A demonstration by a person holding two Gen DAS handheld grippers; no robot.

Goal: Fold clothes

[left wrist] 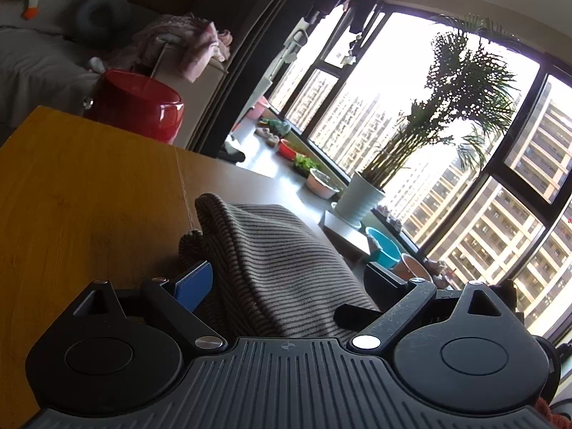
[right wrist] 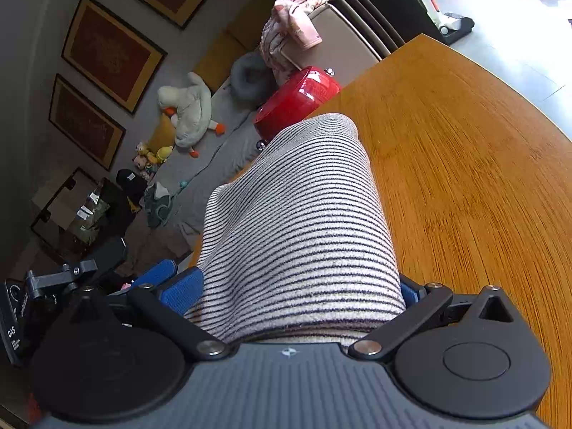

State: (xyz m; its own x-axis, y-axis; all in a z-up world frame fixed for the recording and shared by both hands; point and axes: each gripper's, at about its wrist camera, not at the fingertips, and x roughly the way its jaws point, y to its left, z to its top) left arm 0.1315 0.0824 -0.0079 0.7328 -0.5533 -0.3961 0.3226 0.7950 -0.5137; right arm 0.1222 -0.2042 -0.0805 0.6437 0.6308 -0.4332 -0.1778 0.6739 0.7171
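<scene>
A striped cloth (right wrist: pixel 300 236) is hanging between the two claws, over the edge of a wooden table (right wrist: pixel 475 164). It is white with thin dark lines. In the left wrist view the same striped cloth (left wrist: pixel 271 261) is looking grey and bunched up, with a fold sticking up near the table top (left wrist: pixel 89 196).

The right claw (right wrist: pixel 300 293) is pinching the striped cloth. Its blue pads (right wrist: pixel 182 291) are pressing on both sides of the cloth, and the cloth is filling the whole gap.

The left claw (left wrist: pixel 286 286) is holding the cloth too. One blue pad (left wrist: pixel 195 287) is touching the cloth on the left side. The black finger on the other side is sitting against the cloth, partly hidden by it.

Behind the table a red round stool (right wrist: pixel 298 102) is standing on the floor. A white duck toy (right wrist: pixel 189 111) is lying on a grey sofa. A pink heap of clothes (right wrist: pixel 293 25) is hanging on the sofa arm. By the big window a green plant in a white pot (left wrist: pixel 361 196) is standing.
</scene>
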